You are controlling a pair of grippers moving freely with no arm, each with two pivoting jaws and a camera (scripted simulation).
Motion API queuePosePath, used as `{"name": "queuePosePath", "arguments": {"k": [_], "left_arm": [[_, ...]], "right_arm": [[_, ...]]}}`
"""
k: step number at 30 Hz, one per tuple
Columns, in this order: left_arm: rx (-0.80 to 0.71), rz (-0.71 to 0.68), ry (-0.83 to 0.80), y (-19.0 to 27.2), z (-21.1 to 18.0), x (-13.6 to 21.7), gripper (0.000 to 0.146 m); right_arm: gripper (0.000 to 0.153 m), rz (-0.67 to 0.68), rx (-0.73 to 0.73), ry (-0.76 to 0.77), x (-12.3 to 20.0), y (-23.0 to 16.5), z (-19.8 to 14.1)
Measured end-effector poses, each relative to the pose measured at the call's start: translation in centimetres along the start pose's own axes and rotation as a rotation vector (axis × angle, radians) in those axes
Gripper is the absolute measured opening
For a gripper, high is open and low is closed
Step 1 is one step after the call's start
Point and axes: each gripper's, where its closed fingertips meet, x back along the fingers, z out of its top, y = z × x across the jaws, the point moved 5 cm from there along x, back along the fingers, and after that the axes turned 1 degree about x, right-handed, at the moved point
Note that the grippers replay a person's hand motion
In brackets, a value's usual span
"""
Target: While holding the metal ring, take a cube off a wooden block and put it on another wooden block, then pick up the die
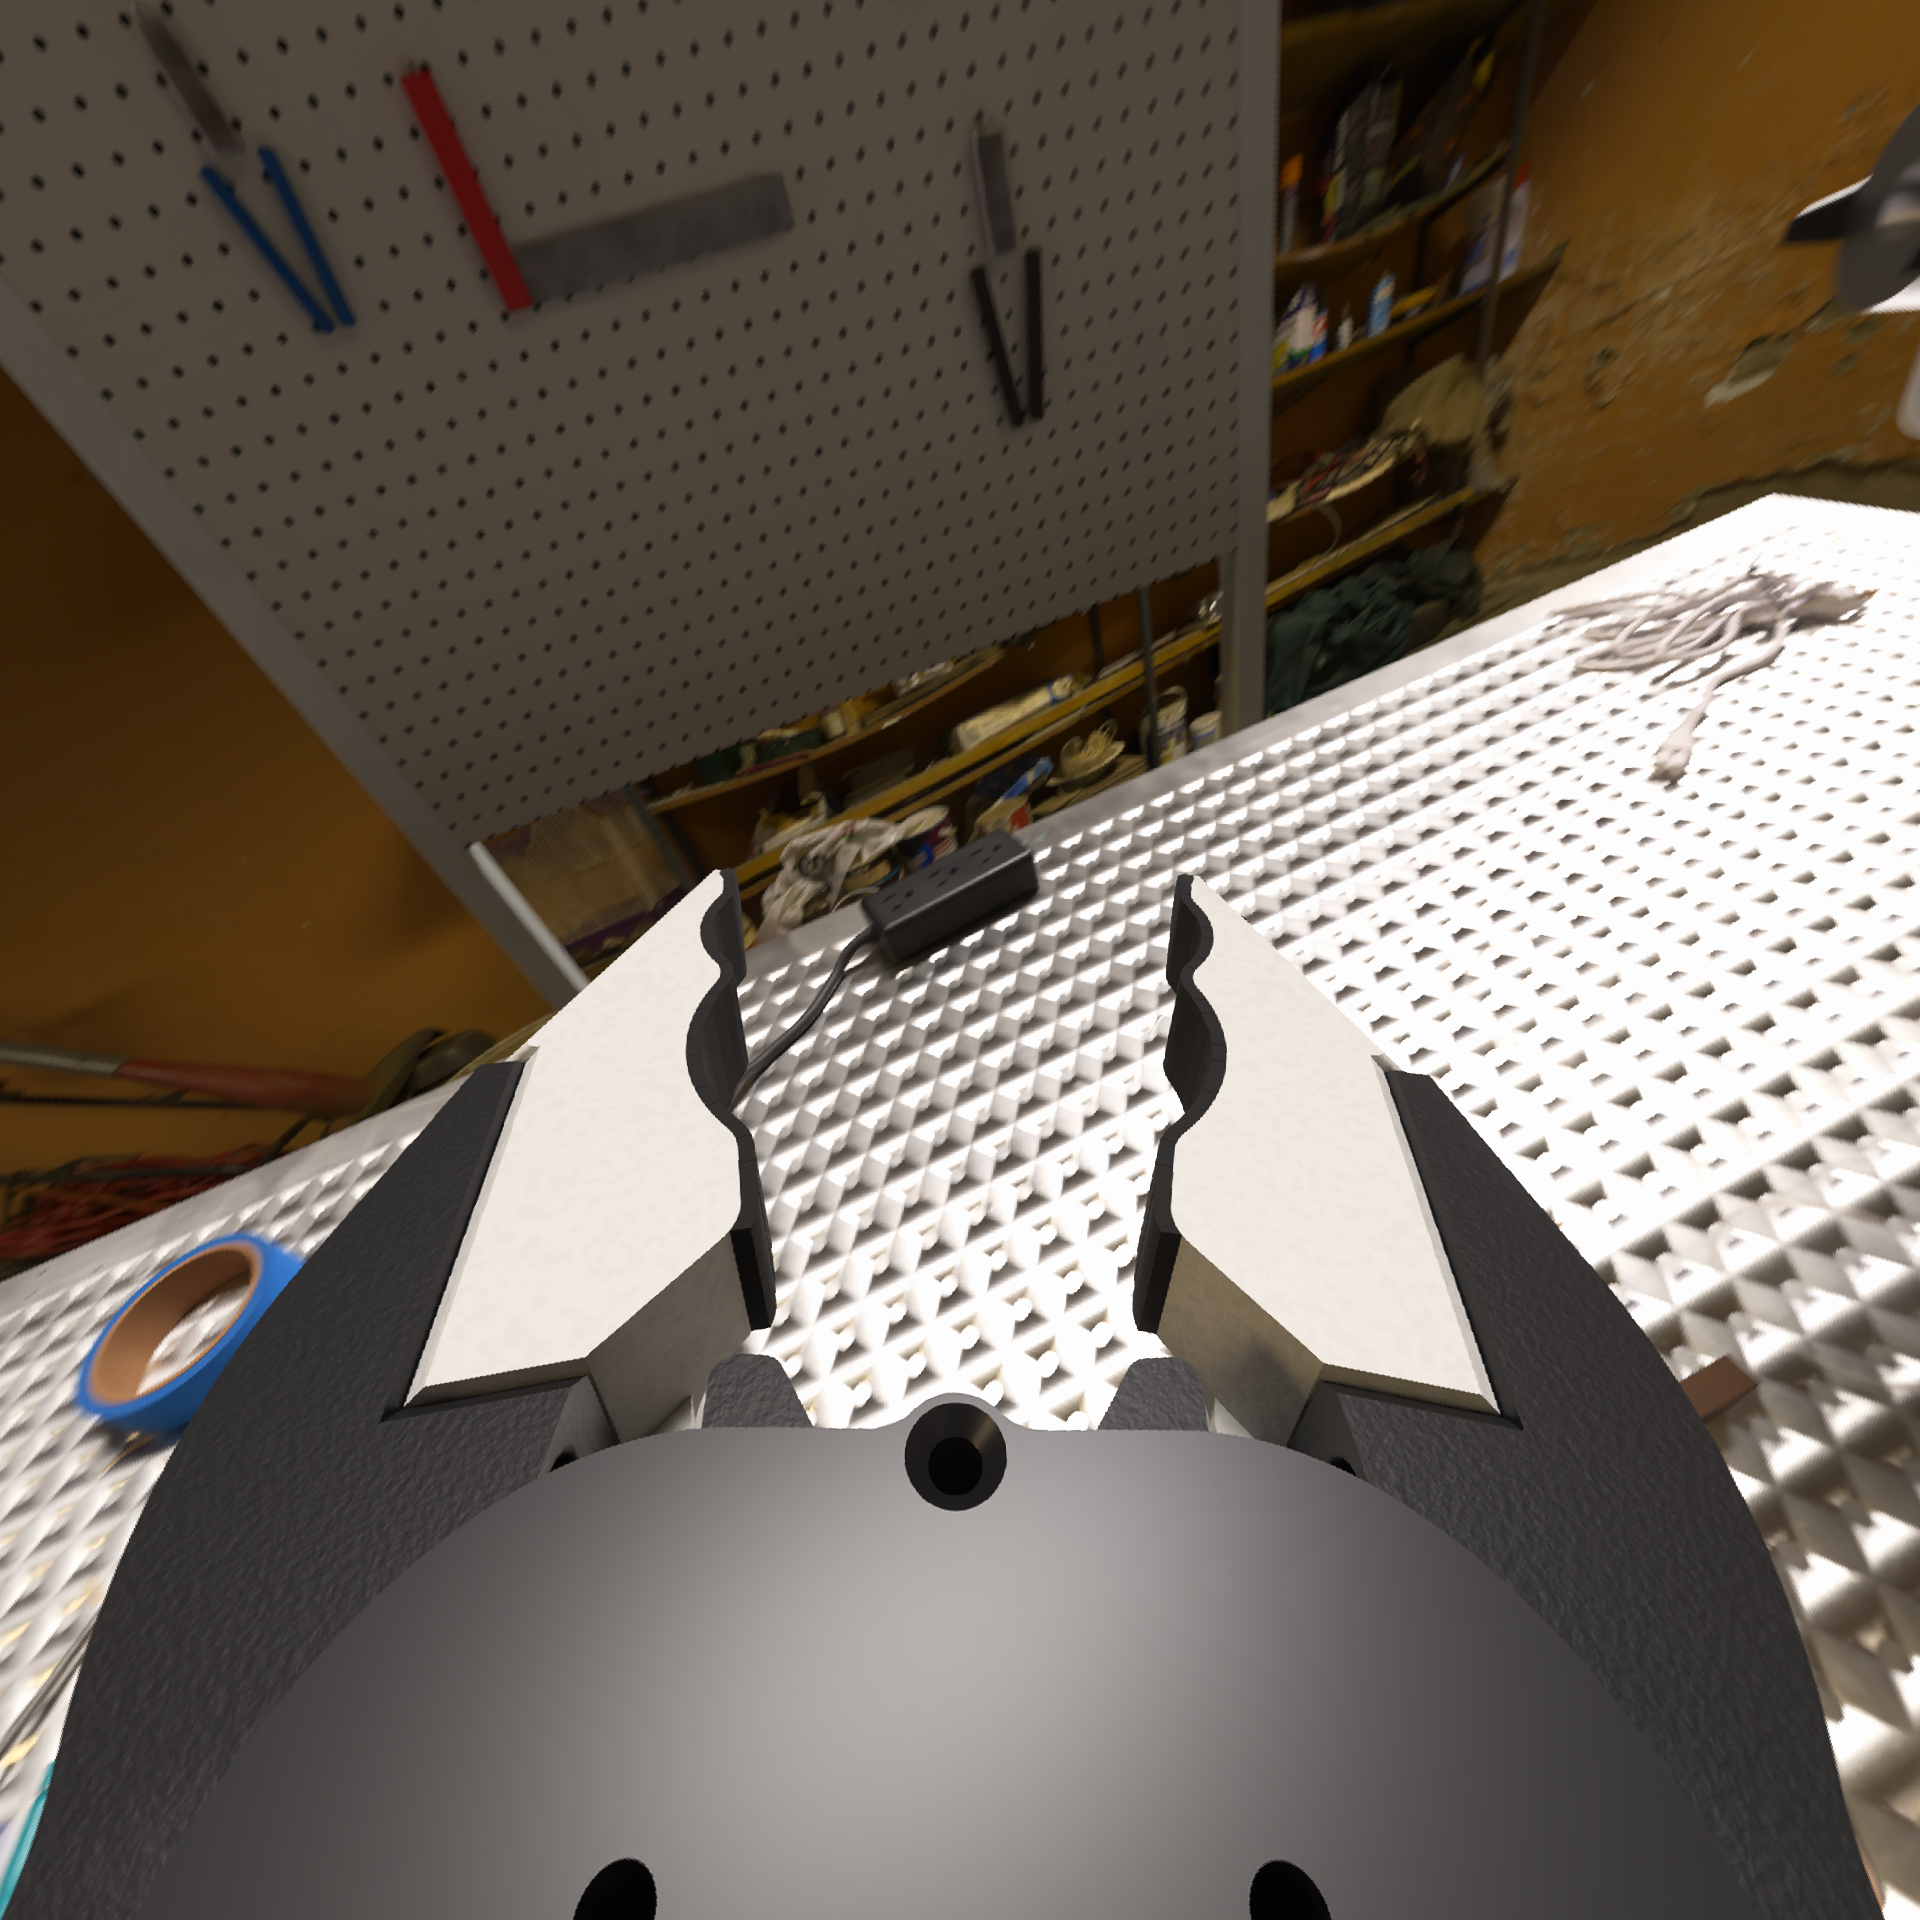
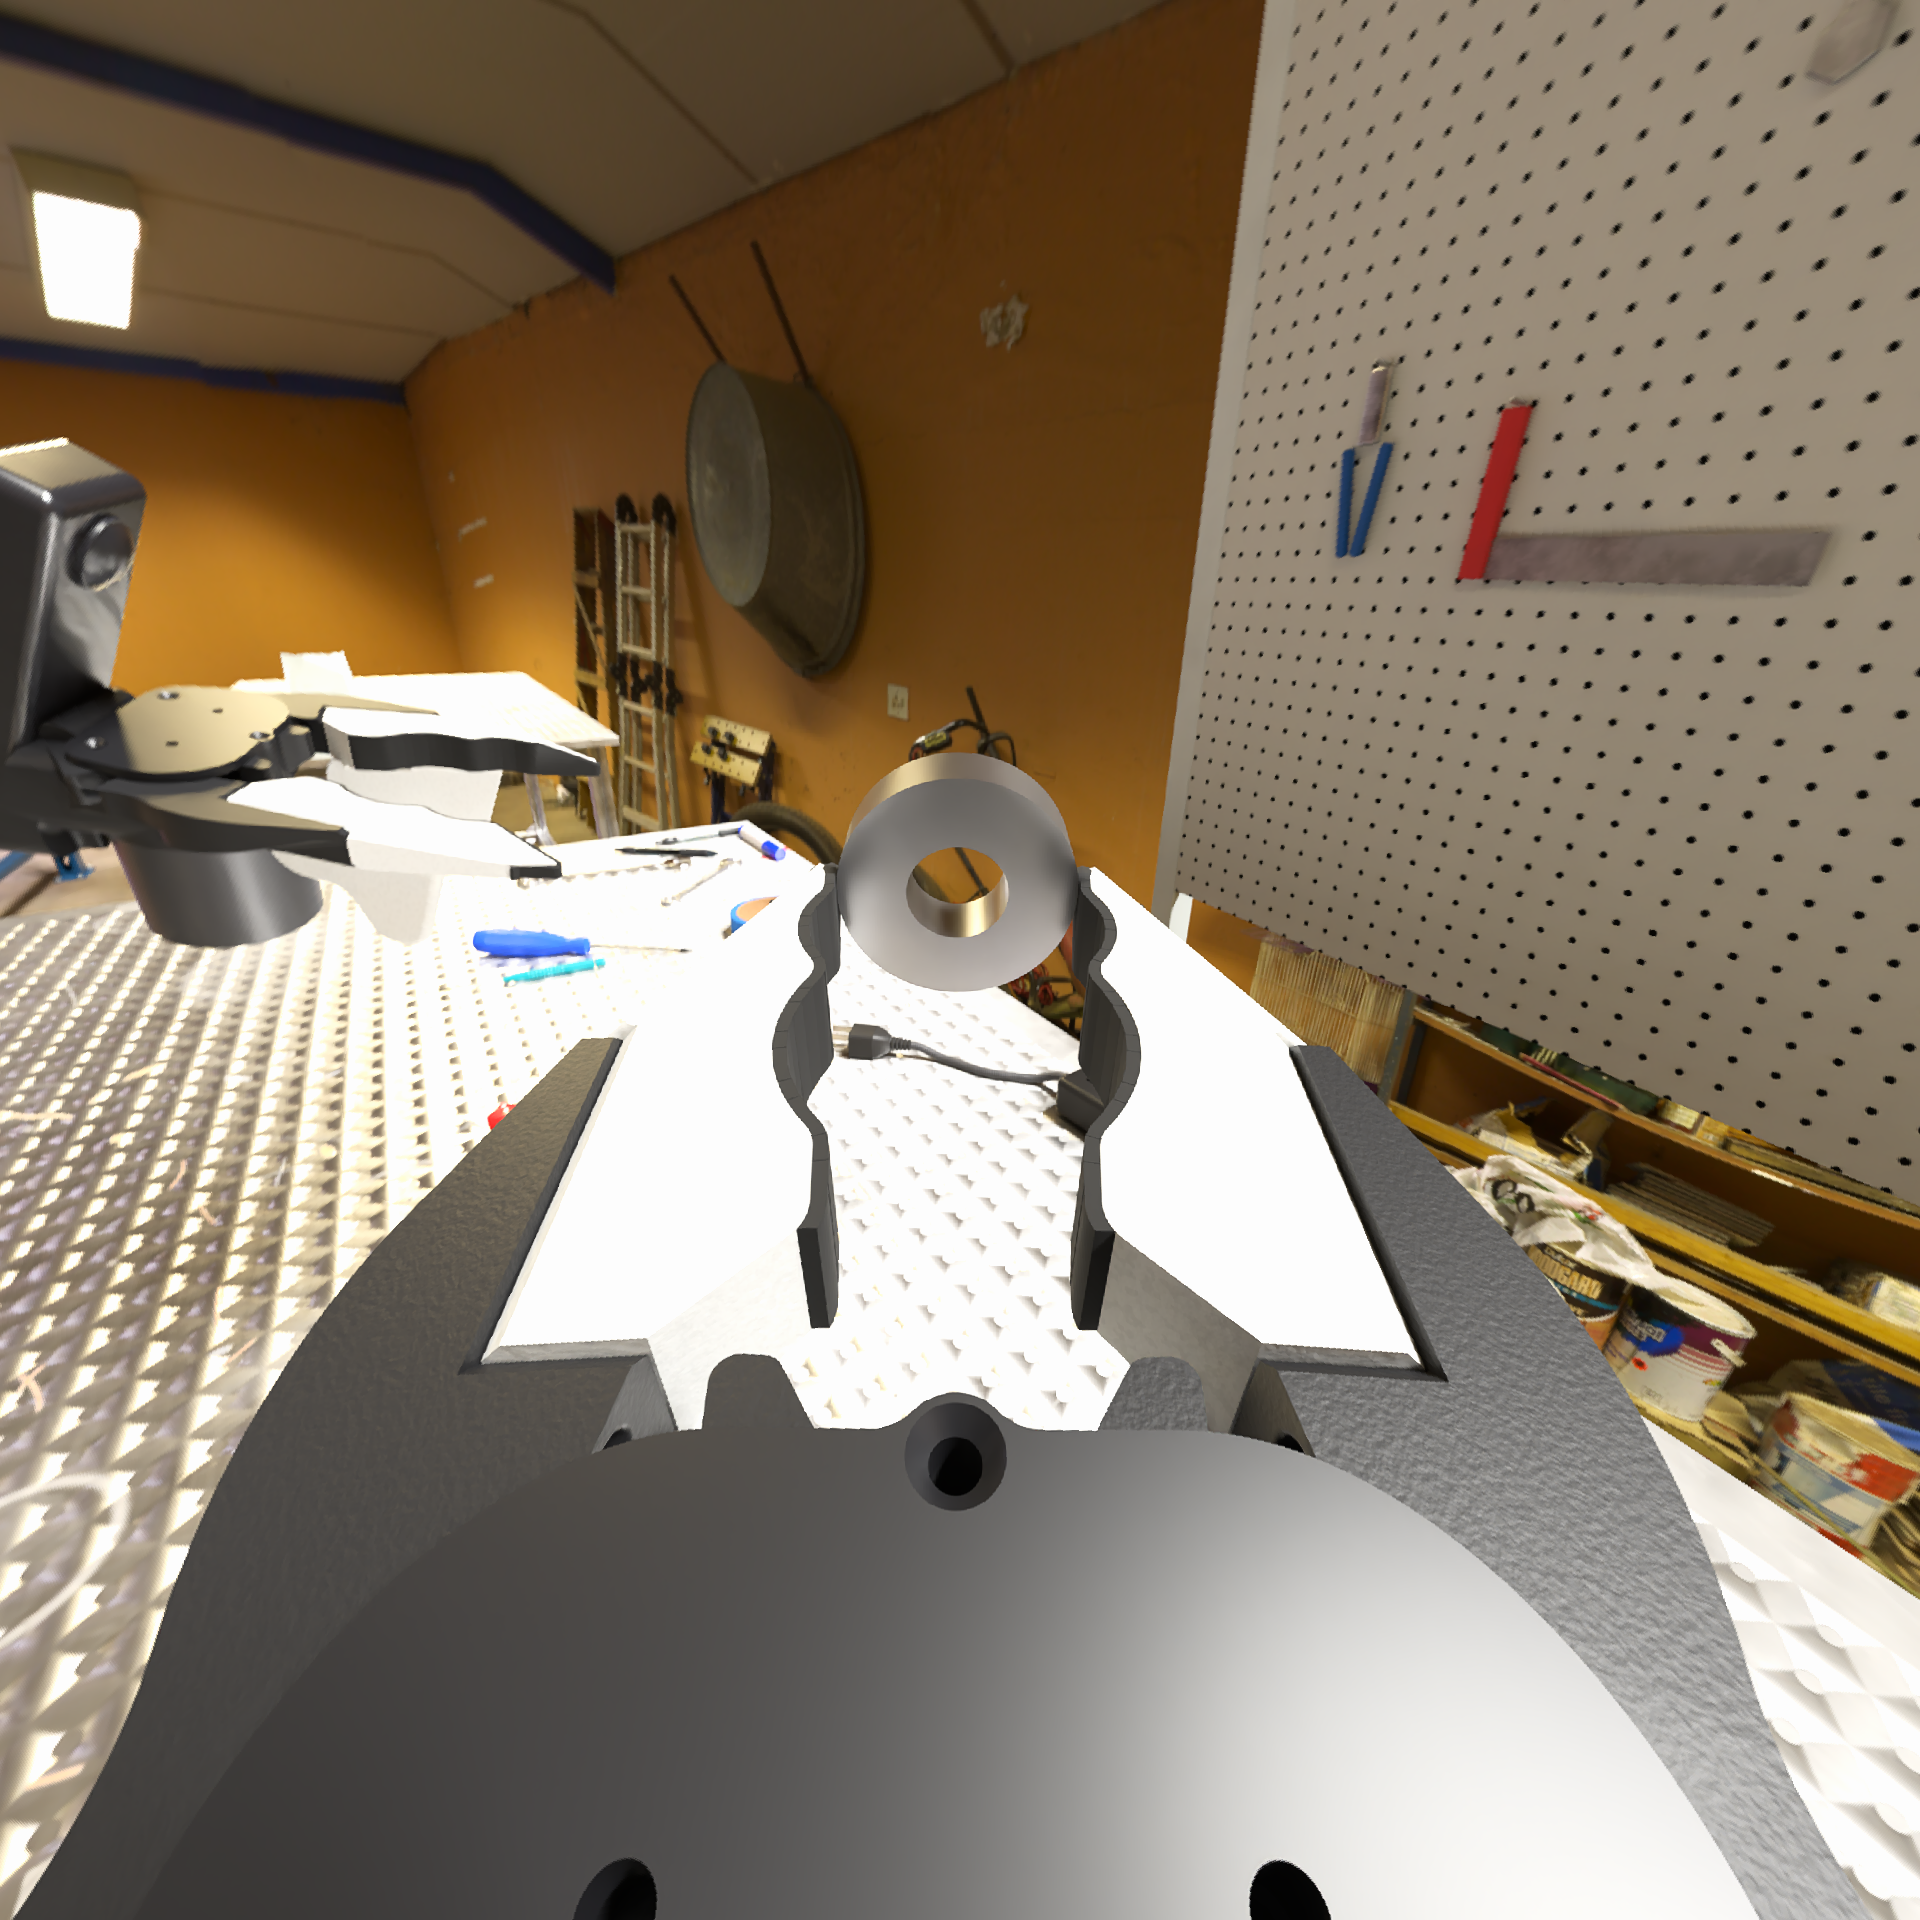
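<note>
My right gripper point(image 2: 954, 904) is shut on the metal ring point(image 2: 940, 873), a thick silver washer held at the fingertips above the table, its hole facing me. My left gripper point(image 1: 956, 914) is open and empty, above the studded metal table point(image 1: 1455, 935). It also shows at the left of the right wrist view point(image 2: 540, 821), jaws apart and tilted on its side. A small brown corner point(image 1: 1720, 1387) shows by the left gripper's right finger; I cannot tell what it is. No cube, die or whole wooden block is in view.
A black power strip point(image 1: 951, 894) with its cable lies ahead of the left gripper. A blue tape roll point(image 1: 171, 1330) sits at the left, a grey coiled cable point(image 1: 1704, 634) far right. A blue-handled screwdriver point(image 2: 530, 943) and pens lie farther off. A pegboard point(image 1: 623, 416) stands behind the table.
</note>
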Motion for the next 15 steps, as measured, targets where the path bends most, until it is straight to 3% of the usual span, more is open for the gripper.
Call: {"name": "queuePosePath", "arguments": {"k": [9,15], "left_arm": [[-0.089,0.132,-0.192,-5.4,-3.0,3.9,0.063],[-0.105,0.166,-0.411,-10.1,-6.8,6.5,0.049]], "right_arm": [[0.045,0.083,0.023,-0.114,-0.7,-1.2,-0.6],[0.045,0.134,0.051,-0.193,-1.3,-2.1,-1.6]]}}
